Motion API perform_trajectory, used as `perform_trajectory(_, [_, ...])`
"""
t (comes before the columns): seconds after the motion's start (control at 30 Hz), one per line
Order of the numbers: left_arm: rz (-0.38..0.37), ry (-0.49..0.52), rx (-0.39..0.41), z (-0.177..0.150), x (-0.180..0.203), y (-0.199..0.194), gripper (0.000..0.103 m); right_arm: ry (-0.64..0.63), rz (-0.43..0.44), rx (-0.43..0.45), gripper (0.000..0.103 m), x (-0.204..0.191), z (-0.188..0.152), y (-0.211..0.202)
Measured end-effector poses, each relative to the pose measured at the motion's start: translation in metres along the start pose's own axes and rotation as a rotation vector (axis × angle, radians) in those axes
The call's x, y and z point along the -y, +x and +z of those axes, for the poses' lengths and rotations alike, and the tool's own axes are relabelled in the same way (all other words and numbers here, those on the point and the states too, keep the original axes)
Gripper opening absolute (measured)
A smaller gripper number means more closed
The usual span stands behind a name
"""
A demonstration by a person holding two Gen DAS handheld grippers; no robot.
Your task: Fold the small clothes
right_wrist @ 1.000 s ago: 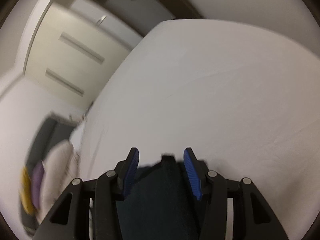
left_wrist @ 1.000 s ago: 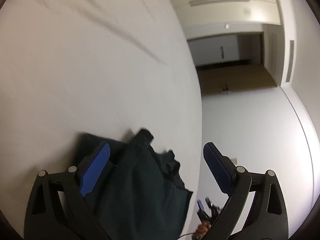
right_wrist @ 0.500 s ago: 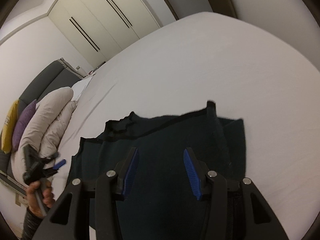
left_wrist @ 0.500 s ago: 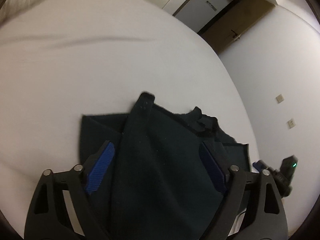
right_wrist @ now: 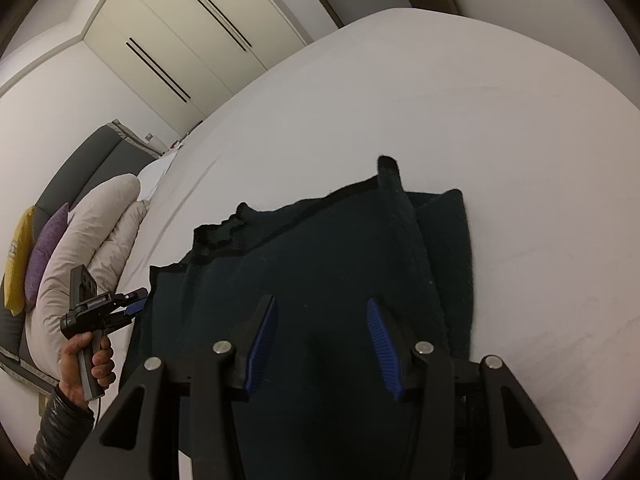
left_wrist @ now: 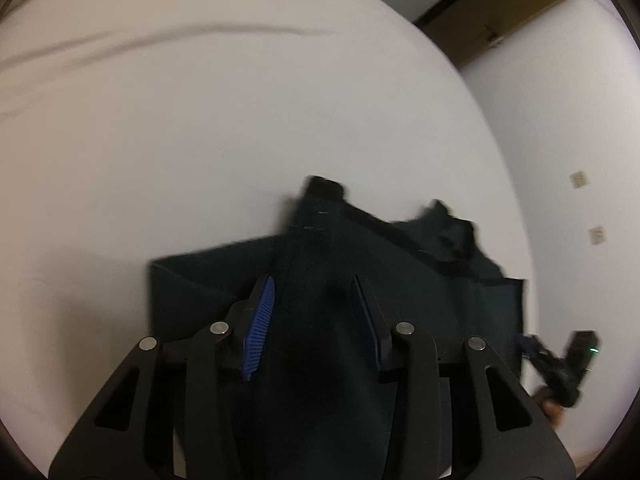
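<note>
- Two grippers work one dark green garment (right_wrist: 320,264) that lies on the white bed (right_wrist: 460,120), near its front edge and toward its left edge.
- Left gripper (left_wrist: 314,312): the jaws stand partly closed with a raised ridge of cloth between them; actual pinching cannot be confirmed.
- Right gripper (right_wrist: 322,340): the jaws stand apart above the garment, with no cloth visibly clamped.
- Risk: a shallow bite on the ridge may slip and drop the fold.
- Risk: the layers are bunched near the black-trimmed neckline (right_wrist: 224,232); pulling may drag the whole garment across the smooth sheet and skew the fold.
- Risk: cloth near the left edge may slide off the bed.
- Markings: no legible brand, label or writing is visible.
</note>
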State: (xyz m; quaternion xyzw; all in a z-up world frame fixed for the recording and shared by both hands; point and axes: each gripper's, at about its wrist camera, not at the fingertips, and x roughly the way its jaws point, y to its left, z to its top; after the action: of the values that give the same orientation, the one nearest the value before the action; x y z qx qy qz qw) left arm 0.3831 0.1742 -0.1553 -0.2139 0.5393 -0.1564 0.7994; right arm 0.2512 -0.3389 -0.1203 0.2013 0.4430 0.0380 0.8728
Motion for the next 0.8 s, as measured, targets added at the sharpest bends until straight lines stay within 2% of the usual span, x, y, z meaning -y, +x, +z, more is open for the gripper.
perform_trajectory(0.13, [-0.010,-0.061,0.063,0.000,-0.012,-0.012,0.043,-0.006,-0.004,0.025,0.051,0.002,-0.001,-0.009])
perform_trajectory(0.17, [-0.012,-0.053,0.057,0.001,-0.011,-0.012,0.047,-0.014,-0.010,0.027,0.051,0.001,-0.001,-0.011])
perform_trajectory(0.33, [-0.031,0.018,-0.007,-0.002,0.005,0.000,0.046,-0.015,-0.017,0.021,0.051,0.002,-0.005,-0.012])
perform_trajectory(0.47, [-0.008,0.036,-0.027,-0.005,0.007,0.009,0.016,-0.015,-0.020,0.011,0.047,0.003,-0.006,-0.010])
perform_trajectory(0.53, [-0.021,0.028,-0.017,-0.006,0.003,0.007,0.008,-0.004,-0.029,0.010,0.043,0.006,-0.006,-0.010])
perform_trajectory(0.67, [-0.023,0.022,0.010,-0.013,-0.004,-0.002,0.006,0.027,-0.040,0.010,0.031,0.014,-0.007,-0.010])
perform_trajectory(0.8, [-0.037,-0.010,0.062,-0.025,-0.014,-0.023,0.006,0.012,-0.051,-0.001,0.030,0.013,-0.012,-0.009])
